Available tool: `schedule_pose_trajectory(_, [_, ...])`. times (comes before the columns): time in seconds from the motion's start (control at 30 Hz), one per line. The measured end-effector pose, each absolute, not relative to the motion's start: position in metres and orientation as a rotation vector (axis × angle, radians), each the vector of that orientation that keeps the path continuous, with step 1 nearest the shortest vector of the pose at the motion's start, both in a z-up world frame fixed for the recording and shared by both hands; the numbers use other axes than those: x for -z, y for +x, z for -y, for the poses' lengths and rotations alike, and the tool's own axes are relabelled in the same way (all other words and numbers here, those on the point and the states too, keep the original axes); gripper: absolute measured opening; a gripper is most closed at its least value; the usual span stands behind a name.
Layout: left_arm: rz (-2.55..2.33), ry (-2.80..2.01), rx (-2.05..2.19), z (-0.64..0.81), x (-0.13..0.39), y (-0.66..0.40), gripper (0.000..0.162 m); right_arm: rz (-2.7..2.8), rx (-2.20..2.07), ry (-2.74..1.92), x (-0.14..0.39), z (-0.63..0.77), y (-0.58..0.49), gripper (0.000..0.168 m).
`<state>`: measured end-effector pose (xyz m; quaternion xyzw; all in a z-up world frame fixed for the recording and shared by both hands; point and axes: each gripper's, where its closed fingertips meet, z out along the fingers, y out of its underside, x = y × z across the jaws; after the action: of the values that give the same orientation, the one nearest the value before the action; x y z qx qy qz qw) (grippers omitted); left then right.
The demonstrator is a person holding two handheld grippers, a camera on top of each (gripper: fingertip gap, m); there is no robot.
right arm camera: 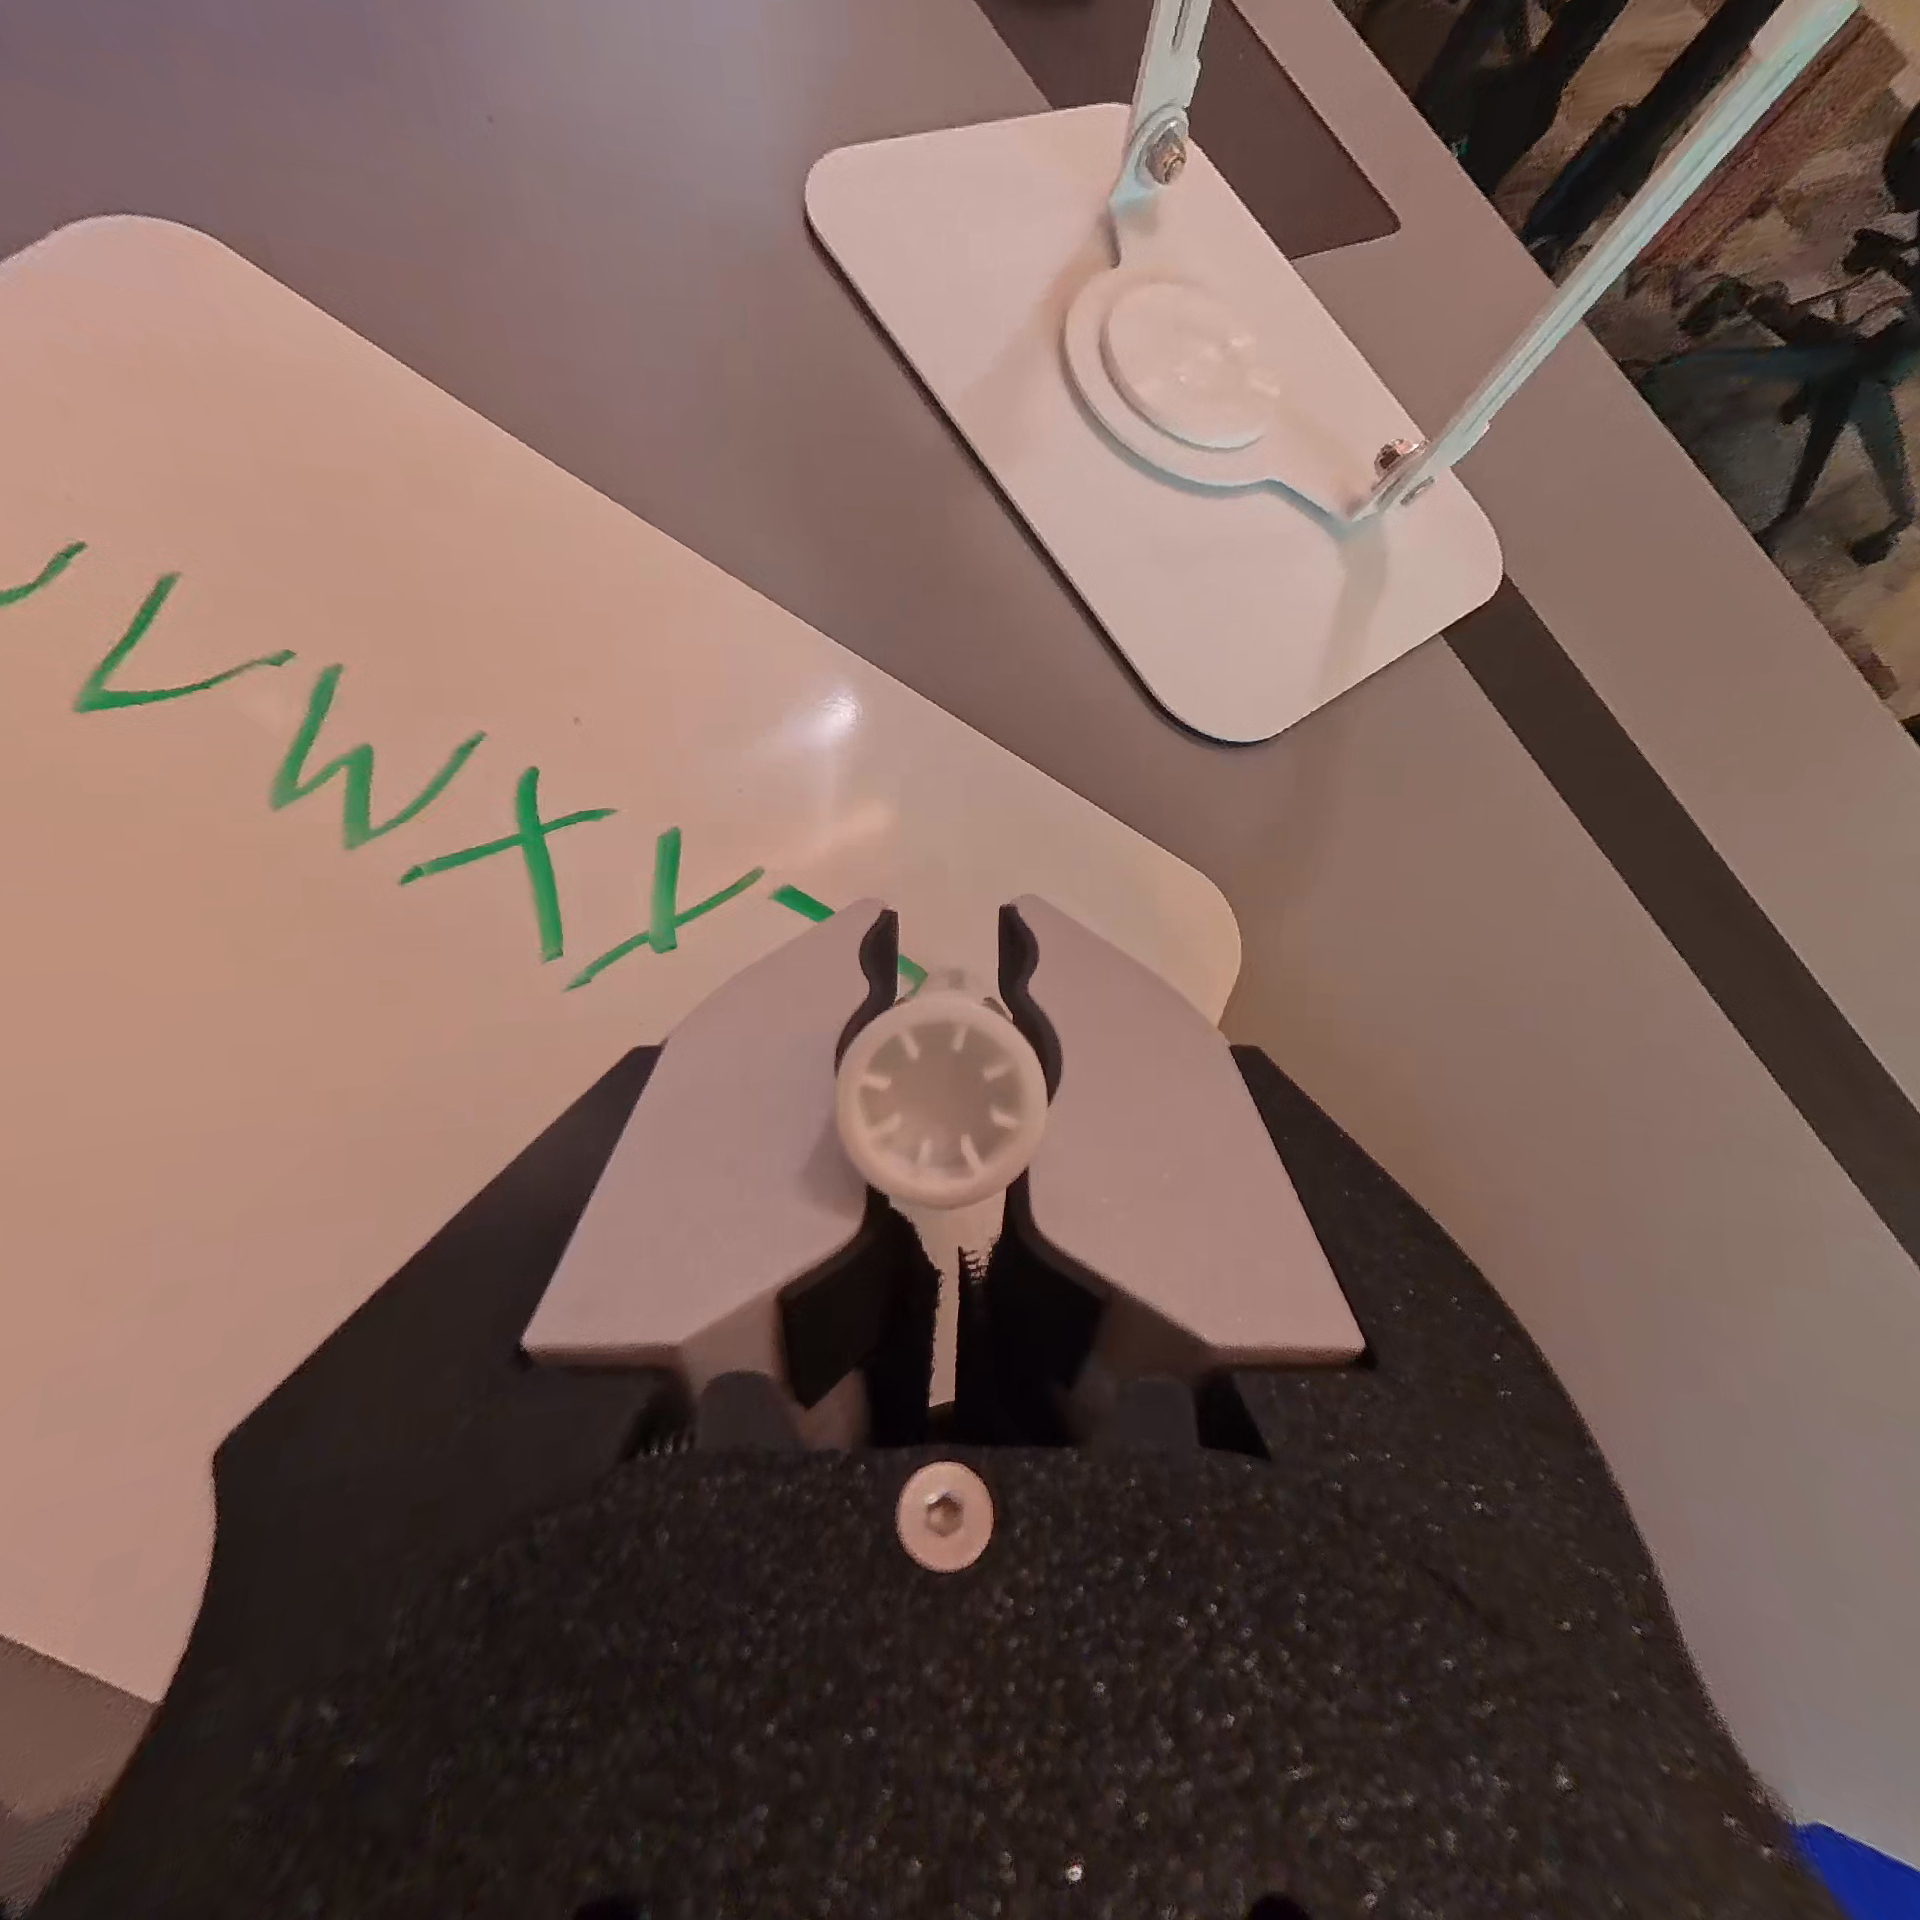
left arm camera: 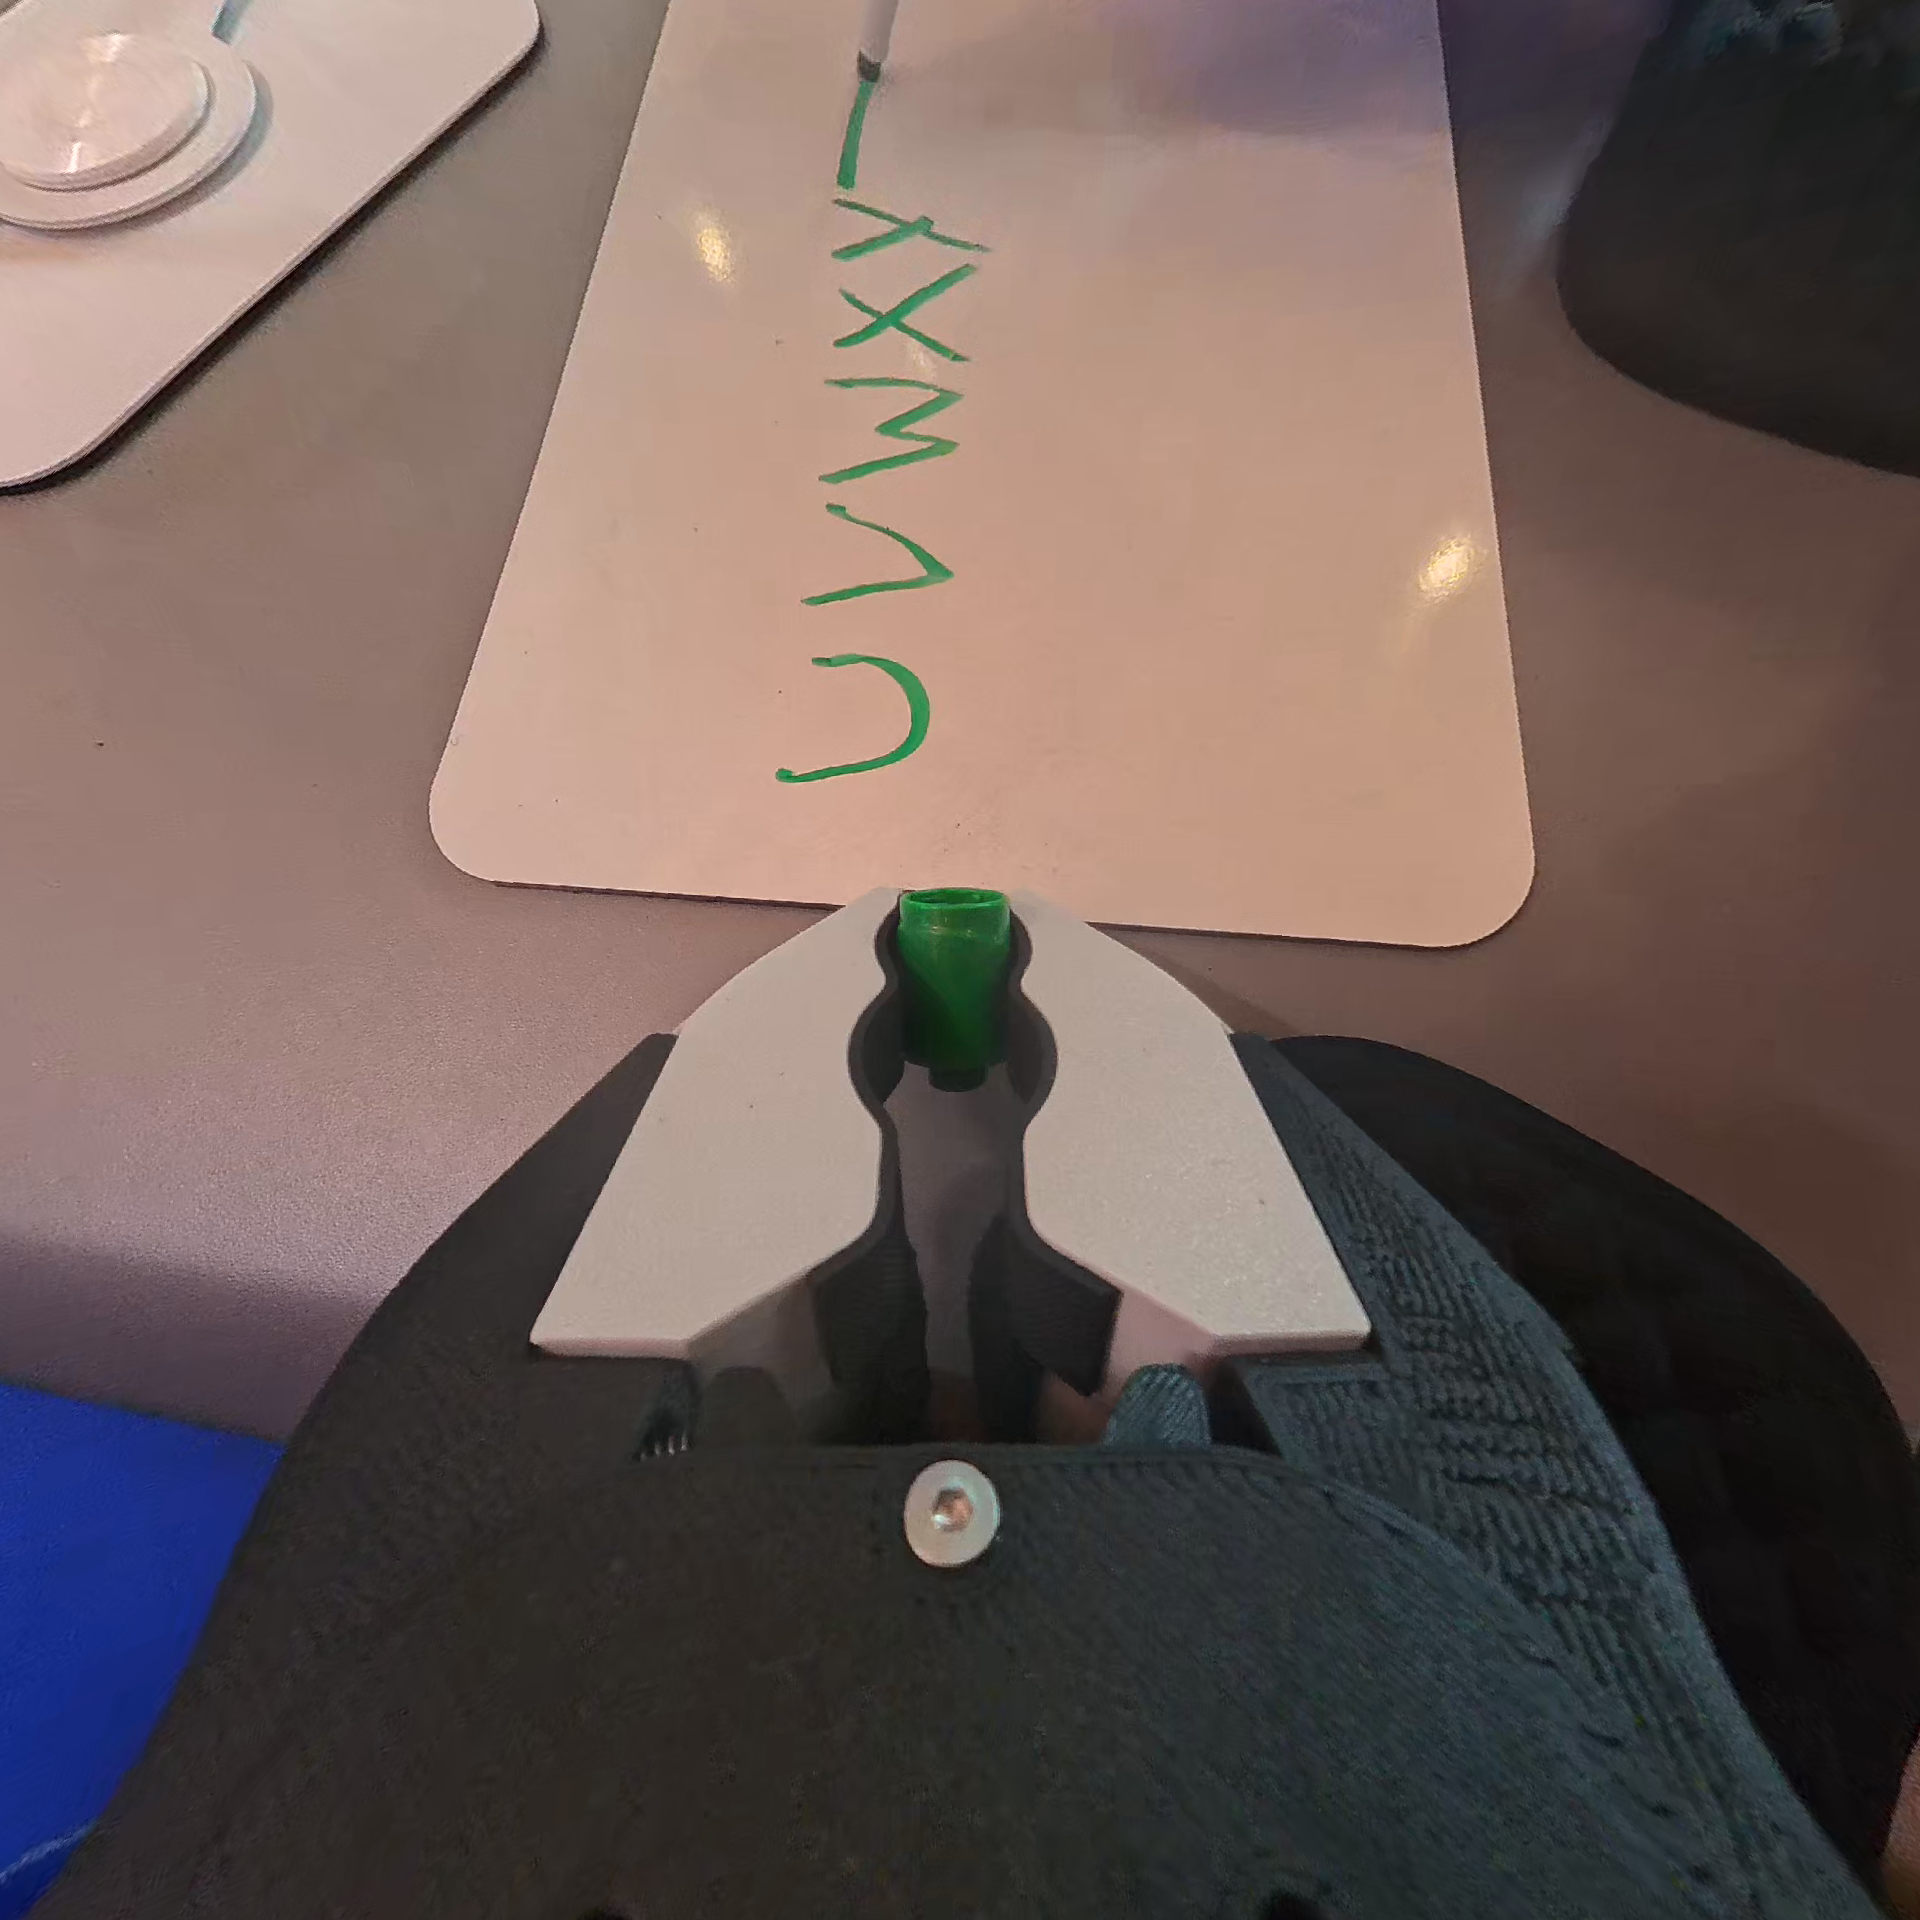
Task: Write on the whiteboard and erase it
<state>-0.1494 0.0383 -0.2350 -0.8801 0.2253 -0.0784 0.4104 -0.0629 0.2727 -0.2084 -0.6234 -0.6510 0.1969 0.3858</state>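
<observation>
My left gripper [left arm camera: 951,971] clamps the green marker cap [left arm camera: 951,977], my right gripper [right arm camera: 940,971] clamps the white marker [right arm camera: 932,1117], tip on the green-lettered flat white whiteboard [left arm camera: 1195,623] lying on the grey table [left arm camera: 260,727].

Left gripper [left arm camera: 951,935] clamped tight, fingers level above the table; right gripper [right arm camera: 940,940] clamped, pointing steeply down.

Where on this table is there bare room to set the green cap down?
Bare grey table lies between the whiteboard and the white stand base, and in front of the board's near edge beside the left gripper. The board's middle strip, around the marker, is crowded with green writing.
</observation>
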Motion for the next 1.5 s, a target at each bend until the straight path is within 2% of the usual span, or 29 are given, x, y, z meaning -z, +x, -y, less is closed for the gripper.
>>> schedule_pose_trajectory(0.37, [-0.571, -2.216, 0.193, -0.038, 0.235, -0.149, 0.015, 1.769, -0.552, -1.513, 0.209, -0.202, -0.061, 0.019])
schedule_pose_trajectory(0.63, [-0.566, -2.203, 0.205, -0.038, 0.233, -0.149, 0.015, 1.608, -0.282, -1.691, 0.211, -0.26, -0.032, 0.019])
schedule_pose_trajectory(0.73, [-0.574, -2.142, 0.254, -0.037, 0.224, -0.145, 0.015, 1.46, -0.527, -1.637, 0.188, -0.24, -0.049, 0.019])
schedule_pose_trajectory(0.87, [-0.617, -1.959, 0.354, -0.035, 0.199, -0.132, 0.014, 1.265, -1.379, -1.399, 0.113, -0.138, -0.082, 0.019])
schedule_pose_trajectory(0.93, [-0.633, -1.897, 0.372, -0.034, 0.191, -0.128, 0.014, 1.284, -1.688, -1.325, 0.099, -0.085, -0.09, 0.019])
schedule_pose_trajectory(1.1, [-0.676, -1.849, 0.354, -0.032, 0.187, -0.122, 0.014, 1.386, -1.737, -1.262, 0.105, -0.031, -0.109, 0.019])
schedule_pose_trajectory(1.5, [-0.8, -1.831, 0.323, -0.025, 0.192, -0.112, 0.014, 1.499, -1.648, -1.322, 0.136, -0.017, -0.127, 0.019])
